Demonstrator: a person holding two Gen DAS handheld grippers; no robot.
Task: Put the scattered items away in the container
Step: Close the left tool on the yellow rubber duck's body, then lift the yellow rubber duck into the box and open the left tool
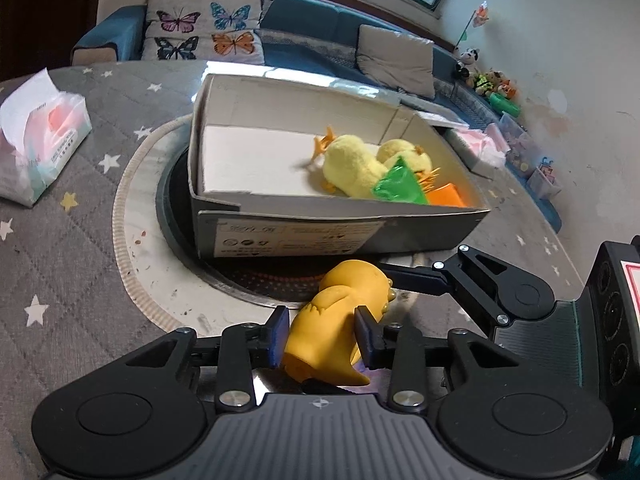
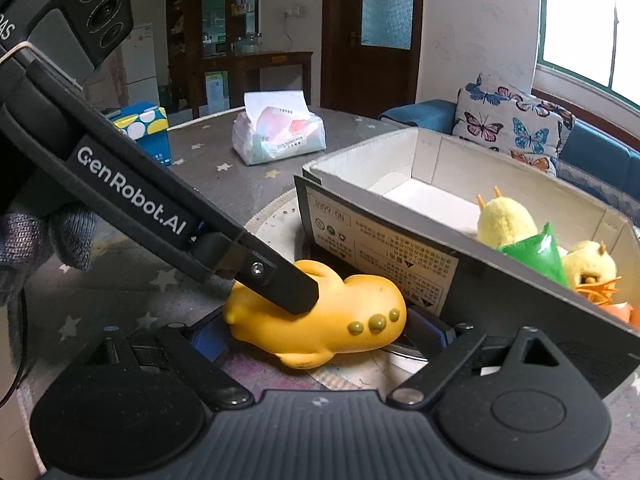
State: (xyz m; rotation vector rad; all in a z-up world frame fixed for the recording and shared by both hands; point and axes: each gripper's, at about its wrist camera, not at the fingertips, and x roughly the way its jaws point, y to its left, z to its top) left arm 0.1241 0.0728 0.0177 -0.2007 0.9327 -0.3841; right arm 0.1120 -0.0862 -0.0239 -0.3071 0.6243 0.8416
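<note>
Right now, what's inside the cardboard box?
Inside the cardboard box lie yellow plush chicks, a green packet on them, and something orange mostly hidden behind the wall. The left half looks bare.

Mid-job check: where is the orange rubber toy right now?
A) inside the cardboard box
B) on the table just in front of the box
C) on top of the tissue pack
B: the orange rubber toy lies outside the cardboard box, against its near wall.

Both wrist cams close, angled down, share orange toy (image 1: pixel 340 320) & box (image 1: pixel 320 232).
</note>
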